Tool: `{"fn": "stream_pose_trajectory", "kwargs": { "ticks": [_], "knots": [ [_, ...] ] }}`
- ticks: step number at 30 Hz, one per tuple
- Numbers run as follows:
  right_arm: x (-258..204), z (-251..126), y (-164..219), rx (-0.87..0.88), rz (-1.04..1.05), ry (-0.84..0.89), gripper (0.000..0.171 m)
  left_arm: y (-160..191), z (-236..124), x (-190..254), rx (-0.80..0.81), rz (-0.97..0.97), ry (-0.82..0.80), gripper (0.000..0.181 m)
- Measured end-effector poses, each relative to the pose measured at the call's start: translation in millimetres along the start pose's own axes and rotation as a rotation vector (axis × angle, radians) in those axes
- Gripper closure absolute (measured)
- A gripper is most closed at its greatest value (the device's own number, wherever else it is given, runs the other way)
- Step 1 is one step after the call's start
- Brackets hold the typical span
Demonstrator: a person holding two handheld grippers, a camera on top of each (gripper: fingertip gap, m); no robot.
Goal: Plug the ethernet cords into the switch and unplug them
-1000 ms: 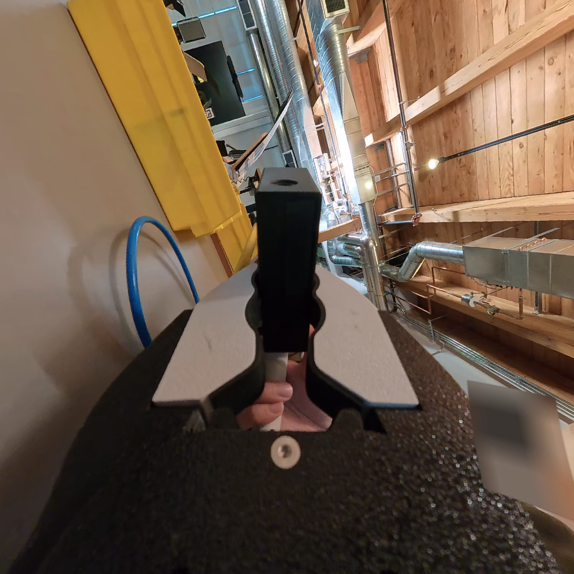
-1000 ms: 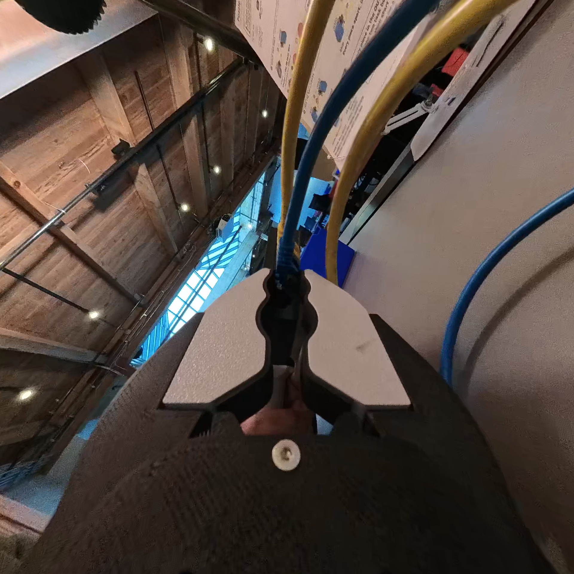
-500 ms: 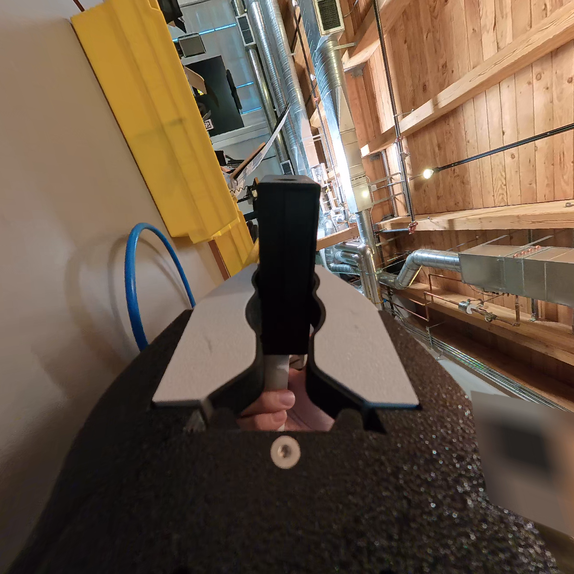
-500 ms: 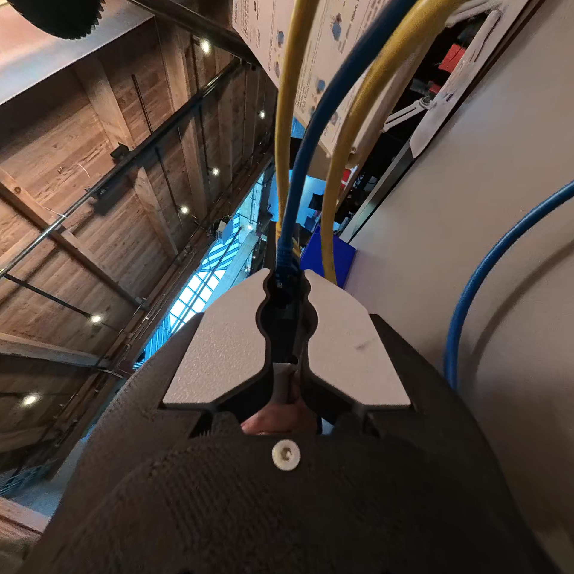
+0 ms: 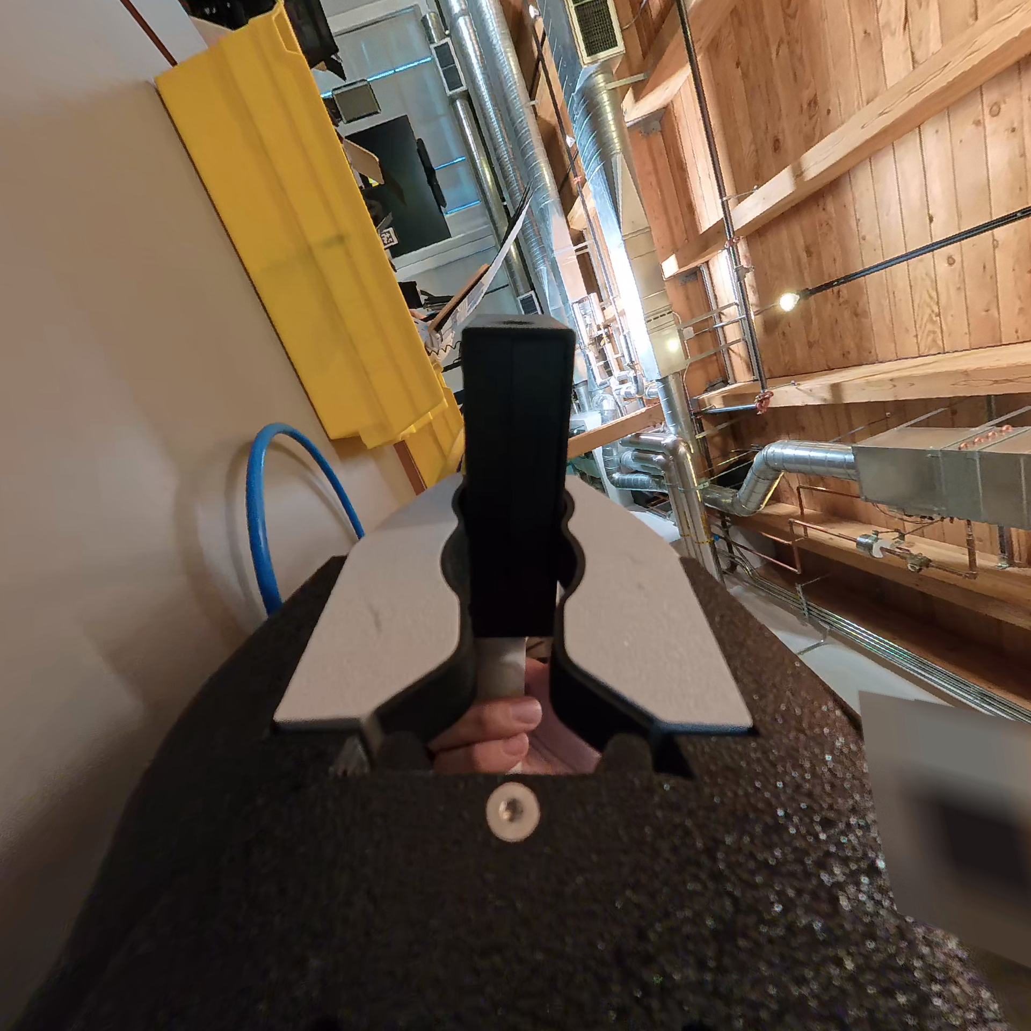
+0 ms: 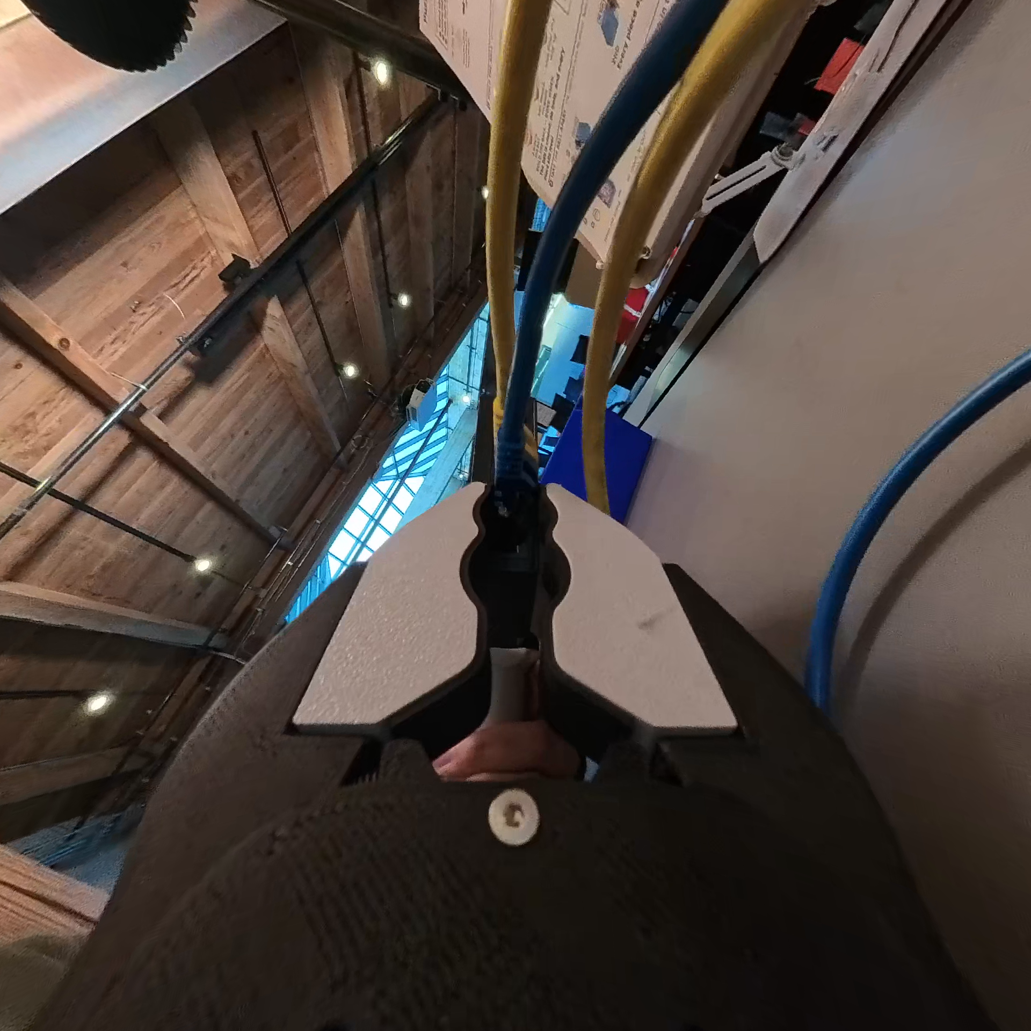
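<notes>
In the left wrist view my left gripper (image 5: 514, 502) is shut on a black rectangular block (image 5: 516, 446), apparently the switch seen end-on, which sticks out past the fingertips. No ports show. In the right wrist view my right gripper (image 6: 510, 502) is shut on the plug end of a blue ethernet cord (image 6: 558, 251); the plug boot (image 6: 510, 457) sits right at the fingertips. Two yellow cords (image 6: 502, 195) run beside it, up out of the frame. Both cameras tilt up toward the ceiling.
A beige tabletop (image 5: 111, 390) fills the left of the left view, with a blue cable loop (image 5: 262, 502) and a yellow bin (image 5: 290, 251) on it. In the right view another blue cable (image 6: 870, 530) arcs over the tabletop, near a blue box (image 6: 619, 463) and a printed sheet (image 6: 586, 111).
Both grippers keep their hold. Both views have shifted a little, and the cords in the right view have swung slightly.
</notes>
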State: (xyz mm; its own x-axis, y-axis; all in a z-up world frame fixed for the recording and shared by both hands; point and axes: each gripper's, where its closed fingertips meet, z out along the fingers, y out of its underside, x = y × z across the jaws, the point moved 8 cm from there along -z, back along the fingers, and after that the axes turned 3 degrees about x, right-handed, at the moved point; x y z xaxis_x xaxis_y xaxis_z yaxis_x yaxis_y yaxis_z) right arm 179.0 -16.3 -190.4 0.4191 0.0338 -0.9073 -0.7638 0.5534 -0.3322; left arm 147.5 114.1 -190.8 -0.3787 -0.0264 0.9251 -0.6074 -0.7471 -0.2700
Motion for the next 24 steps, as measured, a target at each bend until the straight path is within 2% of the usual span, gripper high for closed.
{"fn": "stream_pose_trajectory", "kwargs": {
  "ticks": [6, 12, 21, 24],
  "knots": [
    [0, 1, -1, -0.028, -0.032, -0.003, 0.157, 0, -1, -2, 0.011, -0.001, 0.014, 0.155],
    [13, 3, 3, -0.044, 0.055, -0.021, 0.157, -3, -5, -8, 0.002, 0.041, -0.032, 0.155],
    [4, 8, -4, -0.130, -0.133, 0.005, 0.157, -5, -6, -12, 0.024, 0.096, 0.041, 0.155],
    [0, 11, -9, -0.162, -0.197, 0.016, 0.158, -4, -4, -13, 0.044, -0.007, 0.074, 0.154]
  ]
}}
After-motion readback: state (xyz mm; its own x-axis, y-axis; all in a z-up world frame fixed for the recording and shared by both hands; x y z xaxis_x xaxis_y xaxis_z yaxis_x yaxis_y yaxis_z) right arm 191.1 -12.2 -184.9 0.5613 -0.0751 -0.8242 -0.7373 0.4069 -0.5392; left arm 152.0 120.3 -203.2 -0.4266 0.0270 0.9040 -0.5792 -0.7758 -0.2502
